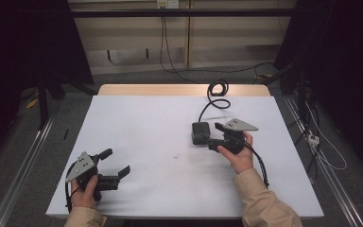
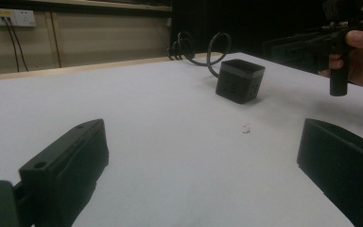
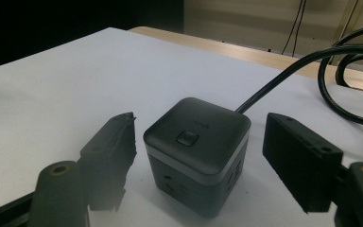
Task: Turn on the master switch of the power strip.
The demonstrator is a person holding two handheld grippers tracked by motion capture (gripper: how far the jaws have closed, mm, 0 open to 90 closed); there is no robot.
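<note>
One dark cube-shaped power strip [image 3: 197,156] stands upright on the white table [image 1: 146,132], right of centre, its black cable [image 1: 216,97] coiled toward the far edge. A square button sits on its top face; the small mark beside it is too small to read. The right gripper [image 3: 198,161] straddles the cube, jaws spread, pads clear of its sides. The left gripper [image 1: 115,163] rests near the front left corner, jaws spread with nothing between them.
</note>
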